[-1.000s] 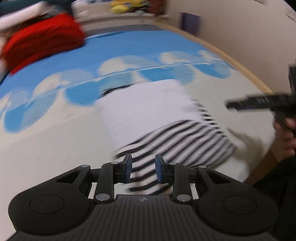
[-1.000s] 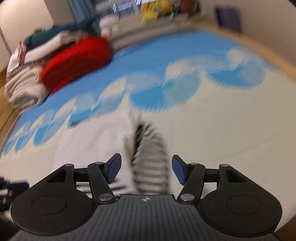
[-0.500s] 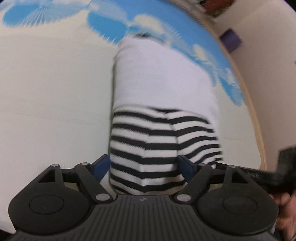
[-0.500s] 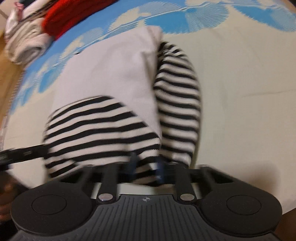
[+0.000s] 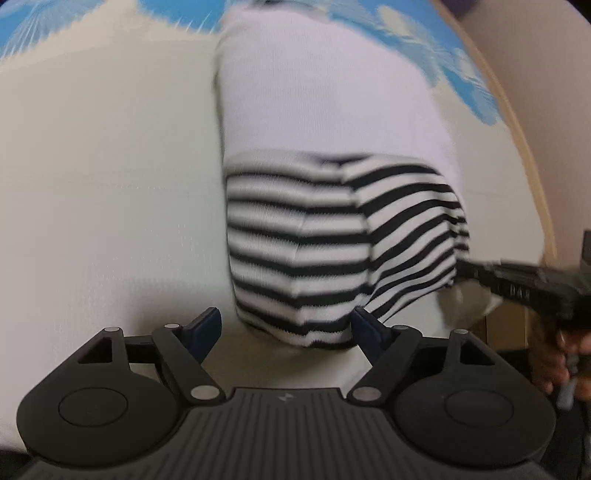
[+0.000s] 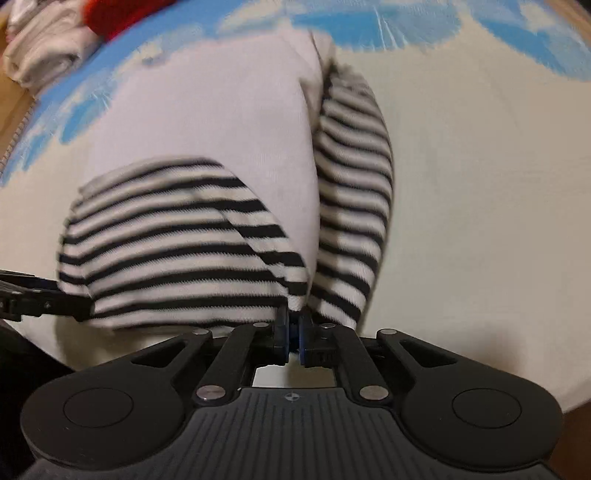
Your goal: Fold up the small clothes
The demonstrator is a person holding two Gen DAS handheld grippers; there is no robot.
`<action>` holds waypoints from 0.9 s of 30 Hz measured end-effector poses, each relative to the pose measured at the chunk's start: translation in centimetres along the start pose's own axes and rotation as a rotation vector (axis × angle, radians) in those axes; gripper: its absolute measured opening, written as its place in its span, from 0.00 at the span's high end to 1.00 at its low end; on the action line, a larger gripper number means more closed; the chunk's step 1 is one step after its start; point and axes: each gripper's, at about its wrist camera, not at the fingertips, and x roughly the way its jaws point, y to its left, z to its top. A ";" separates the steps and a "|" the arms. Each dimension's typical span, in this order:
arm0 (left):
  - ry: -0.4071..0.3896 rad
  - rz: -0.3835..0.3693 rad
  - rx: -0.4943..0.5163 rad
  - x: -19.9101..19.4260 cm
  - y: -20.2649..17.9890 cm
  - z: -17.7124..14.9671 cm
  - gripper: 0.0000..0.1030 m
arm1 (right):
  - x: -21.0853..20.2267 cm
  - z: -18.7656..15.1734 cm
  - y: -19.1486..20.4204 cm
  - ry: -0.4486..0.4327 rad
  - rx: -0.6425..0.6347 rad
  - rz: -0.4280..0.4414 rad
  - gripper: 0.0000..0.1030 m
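Observation:
A small white garment (image 5: 325, 99) with black-and-white striped sleeves (image 5: 332, 243) lies on the bed, sleeves folded over its near end. My left gripper (image 5: 286, 326) is open, its jaws either side of the striped near left corner. My right gripper (image 6: 293, 332) is shut on the garment's striped near edge (image 6: 295, 301), between the folded sleeve (image 6: 177, 247) and the right sleeve (image 6: 351, 184). The right gripper also shows in the left wrist view (image 5: 517, 284), and the left gripper shows in the right wrist view (image 6: 40, 299).
The bed cover (image 5: 92, 184) is cream near me and blue with white patterns farther away (image 6: 369, 22). Folded whitish (image 6: 40, 48) and red (image 6: 118, 14) clothes are stacked at the far left. A wooden bed edge (image 5: 532, 155) and a wall run along the right.
Both grippers have come down close to the garment's near edge. The left jaws opened wide around the striped corner. The right jaws closed onto the striped edge.

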 end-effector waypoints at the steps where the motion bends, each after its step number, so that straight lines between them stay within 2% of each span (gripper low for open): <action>1: -0.019 -0.007 0.039 -0.9 0.1 0.8 0.18 | -0.8 0.2 0.0 -0.050 0.016 0.011 0.87; 3: -0.064 -0.015 0.066 -2.1 0.9 2.7 0.15 | -2.4 0.6 -0.6 -0.155 0.075 0.038 0.50; 5: -0.118 -0.028 0.032 -2.4 2.1 4.8 0.12 | -3.3 1.1 -1.2 -0.230 0.129 0.038 0.38; 6: -0.150 -0.039 -0.002 -2.2 2.8 5.9 0.11 | -3.4 1.3 -1.4 -0.241 0.149 0.035 0.35; 8: -0.189 -0.067 -0.096 -1.0 4.5 7.8 0.11 | -2.9 1.7 -1.6 -0.205 0.166 0.048 0.32; 11: -0.173 -0.084 -0.238 2.2 7.0 9.2 0.11 | -0.4 2.2 -0.9 -0.095 0.124 0.031 0.32; 12: -0.141 -0.093 -0.266 3.2 7.5 9.6 0.11 | 0.4 2.2 -0.3 -0.060 0.088 0.000 0.30; 14: -0.142 -0.103 -0.270 3.8 7.5 10.5 0.11 | 1.3 2.4 0.5 -0.039 0.065 -0.040 0.26; 16: -0.164 -0.115 -0.266 4.1 7.3 11.2 0.11 | 1.6 2.9 0.2 -0.033 0.092 -0.031 0.26; 19: -0.174 -0.169 -0.300 4.4 7.6 11.1 0.19 | 1.9 3.3 -0.4 -0.019 0.147 -0.024 0.27; 20: -0.179 -0.171 -0.290 5.0 7.0 11.7 0.24 | 2.1 3.4 -0.3 -0.017 0.157 -0.018 0.35; 21: -0.187 -0.168 -0.259 5.0 6.6 11.6 0.36 | 2.2 3.6 -0.2 -0.016 0.162 -0.004 0.48; 22: -0.196 -0.165 -0.218 5.0 6.1 11.7 0.39 | 2.6 3.7 0.1 -0.019 0.163 0.010 0.55; 24: -0.211 -0.151 -0.167 4.7 5.4 11.9 0.57 | 2.6 3.8 0.8 -0.034 0.148 -0.004 0.64; 26: -0.230 -0.153 -0.154 3.8 5.5 12.1 0.68 | 2.7 4.0 1.7 -0.048 0.122 -0.022 0.72; 27: -0.250 -0.156 -0.158 3.1 5.7 12.1 0.70 | 2.7 4.2 2.1 -0.055 0.117 -0.023 0.76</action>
